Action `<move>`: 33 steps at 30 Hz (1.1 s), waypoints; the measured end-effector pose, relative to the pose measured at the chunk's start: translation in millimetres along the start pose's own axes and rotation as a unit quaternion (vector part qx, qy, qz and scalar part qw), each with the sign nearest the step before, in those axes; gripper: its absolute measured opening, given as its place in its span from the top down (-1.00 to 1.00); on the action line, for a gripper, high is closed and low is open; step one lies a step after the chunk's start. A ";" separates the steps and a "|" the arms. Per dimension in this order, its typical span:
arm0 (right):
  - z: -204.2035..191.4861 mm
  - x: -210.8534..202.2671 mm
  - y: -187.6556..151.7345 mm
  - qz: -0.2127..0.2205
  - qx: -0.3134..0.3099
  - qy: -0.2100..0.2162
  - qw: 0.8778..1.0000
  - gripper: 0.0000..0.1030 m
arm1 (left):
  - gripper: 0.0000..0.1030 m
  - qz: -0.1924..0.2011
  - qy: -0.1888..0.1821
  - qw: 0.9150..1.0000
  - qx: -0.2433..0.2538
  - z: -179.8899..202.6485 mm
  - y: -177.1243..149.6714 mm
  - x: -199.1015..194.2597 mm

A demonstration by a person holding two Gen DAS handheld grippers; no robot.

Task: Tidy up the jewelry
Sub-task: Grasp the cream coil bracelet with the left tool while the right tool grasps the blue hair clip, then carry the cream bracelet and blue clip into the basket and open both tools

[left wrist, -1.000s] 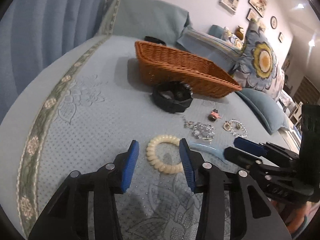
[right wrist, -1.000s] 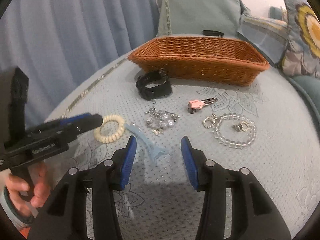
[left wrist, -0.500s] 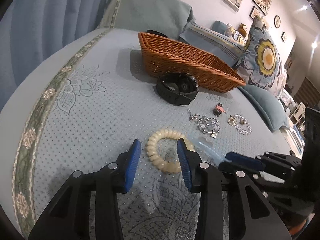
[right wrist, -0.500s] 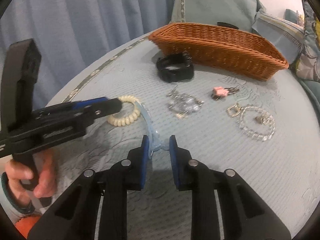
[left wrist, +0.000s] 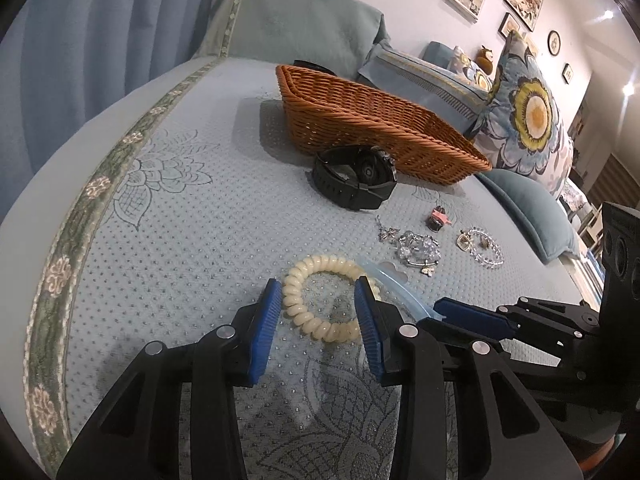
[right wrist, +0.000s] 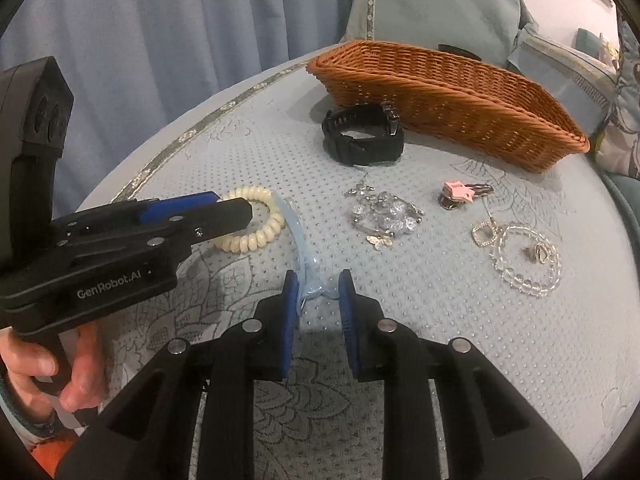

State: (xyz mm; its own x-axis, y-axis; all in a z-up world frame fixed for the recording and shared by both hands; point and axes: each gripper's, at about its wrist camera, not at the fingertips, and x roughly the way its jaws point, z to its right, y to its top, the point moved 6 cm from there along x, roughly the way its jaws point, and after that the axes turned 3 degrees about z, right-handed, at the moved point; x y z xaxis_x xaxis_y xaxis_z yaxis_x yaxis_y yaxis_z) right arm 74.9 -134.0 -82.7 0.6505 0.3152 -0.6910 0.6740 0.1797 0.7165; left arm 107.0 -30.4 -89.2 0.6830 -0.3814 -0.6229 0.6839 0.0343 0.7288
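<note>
A cream spiral hair tie (left wrist: 320,292) lies on the bedspread, also in the right wrist view (right wrist: 256,232). My left gripper (left wrist: 318,328) is open, its pads on either side of the tie's near part. A pale blue clear hair clip (right wrist: 298,236) lies beside the tie; it also shows in the left wrist view (left wrist: 396,286). My right gripper (right wrist: 318,300) has closed in on the clip's near end; its jaws stand narrowly apart with the clip's end between the pads. A wicker basket (left wrist: 360,120) stands at the back, also in the right wrist view (right wrist: 440,92).
A black watch (right wrist: 364,136) lies before the basket. A crystal charm bracelet (right wrist: 380,214), a pink clip (right wrist: 458,192), and a clear bead bracelet (right wrist: 524,256) with a gold pendant lie to the right. Pillows (left wrist: 532,120) are at the far right. A curtain hangs left.
My left gripper moved forward so its open pads now flank the hair tie. My right gripper moved to the blue clip and narrowed its jaws around its end.
</note>
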 end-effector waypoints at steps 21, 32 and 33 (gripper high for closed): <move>33.5 -23.8 -6.4 0.037 0.083 0.007 0.996 0.65 | 0.84 0.024 -0.009 1.000 0.001 2.1 3.8 -7.6; 39.1 -36.6 -5.9 0.064 0.100 0.022 0.993 0.65 | 0.84 0.047 -0.016 0.998 0.028 12.7 5.6 -16.7; 39.9 -36.7 -6.3 0.064 0.102 0.024 0.992 0.65 | 0.84 0.046 -0.016 0.998 0.025 11.8 5.8 -16.6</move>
State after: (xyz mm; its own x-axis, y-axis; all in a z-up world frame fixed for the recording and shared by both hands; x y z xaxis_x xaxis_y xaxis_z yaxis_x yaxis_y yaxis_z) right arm 60.7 -183.9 -65.7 0.7211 0.3672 -0.5875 0.6475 -0.0557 0.7600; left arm 96.6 -34.8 -71.3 0.7333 -0.4089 -0.5432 0.6037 0.0243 0.7968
